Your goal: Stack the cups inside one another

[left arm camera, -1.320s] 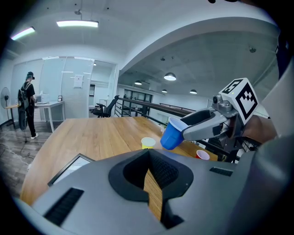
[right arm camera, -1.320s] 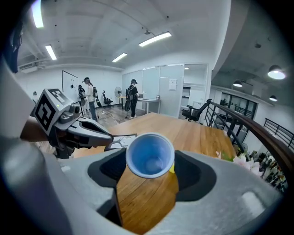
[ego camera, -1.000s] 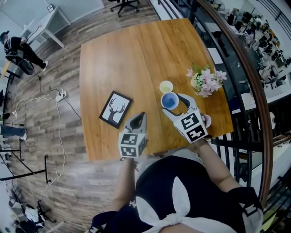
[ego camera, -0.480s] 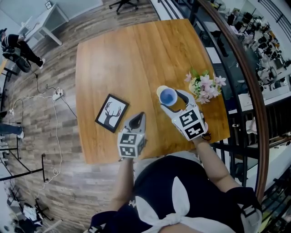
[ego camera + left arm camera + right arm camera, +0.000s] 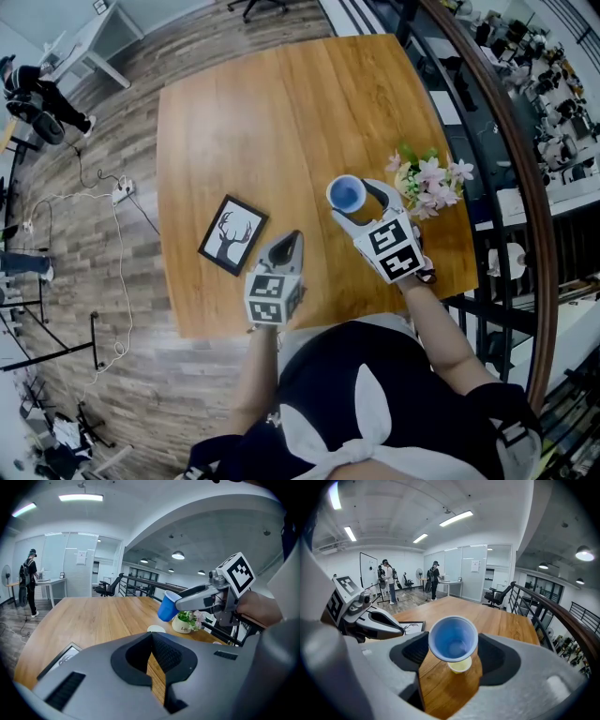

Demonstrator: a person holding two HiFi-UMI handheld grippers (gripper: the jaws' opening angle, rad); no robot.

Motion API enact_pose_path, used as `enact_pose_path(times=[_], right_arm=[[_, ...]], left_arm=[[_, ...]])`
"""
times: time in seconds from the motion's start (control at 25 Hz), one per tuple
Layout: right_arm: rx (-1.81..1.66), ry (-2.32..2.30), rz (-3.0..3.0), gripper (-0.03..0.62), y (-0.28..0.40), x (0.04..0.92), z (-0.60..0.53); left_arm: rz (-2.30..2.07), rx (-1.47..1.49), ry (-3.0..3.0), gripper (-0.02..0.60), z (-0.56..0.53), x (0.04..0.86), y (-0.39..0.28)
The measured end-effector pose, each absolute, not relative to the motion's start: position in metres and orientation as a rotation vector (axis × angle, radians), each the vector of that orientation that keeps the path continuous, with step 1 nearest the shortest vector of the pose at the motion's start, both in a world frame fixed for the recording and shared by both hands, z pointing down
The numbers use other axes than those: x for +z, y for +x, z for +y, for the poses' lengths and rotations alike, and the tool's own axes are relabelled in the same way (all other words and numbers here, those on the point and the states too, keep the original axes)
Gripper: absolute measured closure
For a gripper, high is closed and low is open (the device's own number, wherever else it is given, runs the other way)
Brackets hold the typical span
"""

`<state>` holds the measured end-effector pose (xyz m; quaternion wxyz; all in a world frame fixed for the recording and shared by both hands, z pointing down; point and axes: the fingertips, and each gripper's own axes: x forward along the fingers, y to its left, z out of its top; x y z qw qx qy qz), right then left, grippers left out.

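Note:
My right gripper (image 5: pixel 354 199) is shut on a blue cup (image 5: pixel 347 193), which hangs in the air, mouth up and slightly tilted. In the right gripper view the blue cup (image 5: pixel 453 639) sits between the jaws, and a pale yellow cup (image 5: pixel 460 666) stands on the table just below it. The left gripper view shows the blue cup (image 5: pixel 167 606) above and a little behind the yellow cup (image 5: pixel 155 629). In the head view the blue cup hides the yellow one. My left gripper (image 5: pixel 288 244) hovers shut and holds nothing, near the table's front edge.
A white pot of pink flowers (image 5: pixel 427 178) stands close to the right of the blue cup. A framed deer picture (image 5: pixel 232 234) lies left of my left gripper. The wooden table (image 5: pixel 262 112) ends near a railing (image 5: pixel 506 141) on the right.
My right gripper has carried the blue cup away from me and over the yellow cup, which the head view no longer shows. The left gripper has stayed put.

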<state>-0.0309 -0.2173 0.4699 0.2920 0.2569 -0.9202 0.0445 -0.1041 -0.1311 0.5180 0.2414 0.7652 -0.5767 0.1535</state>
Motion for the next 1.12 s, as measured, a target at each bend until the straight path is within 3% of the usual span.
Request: enact_pose_path(times=[1.12], right_arm=[[0.225, 0.596, -2.303, 0.269, -0.045, 0.555, -0.251]], left_arm=[[-1.534, 0.463, 2.044, 0.565, -0.147, 0.542, -0.119]])
